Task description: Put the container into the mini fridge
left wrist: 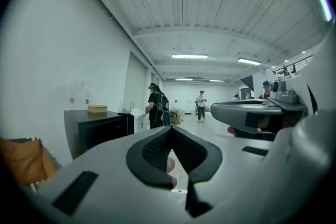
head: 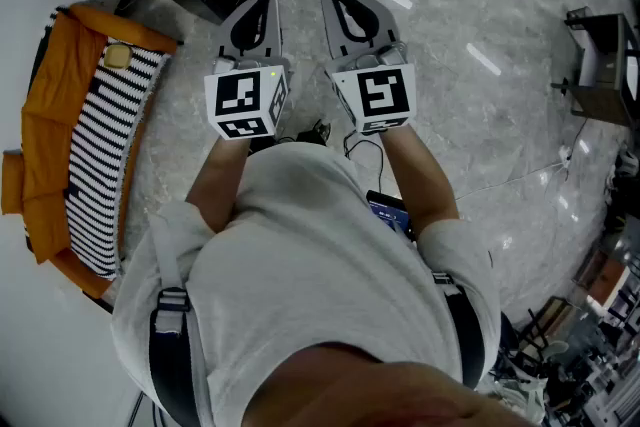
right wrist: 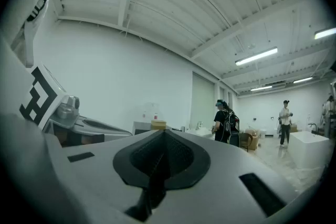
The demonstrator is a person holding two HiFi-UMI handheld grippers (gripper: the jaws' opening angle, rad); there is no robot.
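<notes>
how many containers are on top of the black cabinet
1: a tan container sits on top of the black cabinet, by the white wall. Both gripper views show only that one; anything behind it would be hidden.

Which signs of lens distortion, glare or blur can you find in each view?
Head view: white streaks of glare on the polished floor. Left gripper view: fisheye bends the ceiling, corners black. Right gripper view: same bending; ceiling lamp burns white.

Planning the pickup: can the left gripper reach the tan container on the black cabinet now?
Probably not yet: the container sits atop the black cabinet some way ahead, while the left gripper is shut, near the chest. Nothing blocks the path.
</notes>
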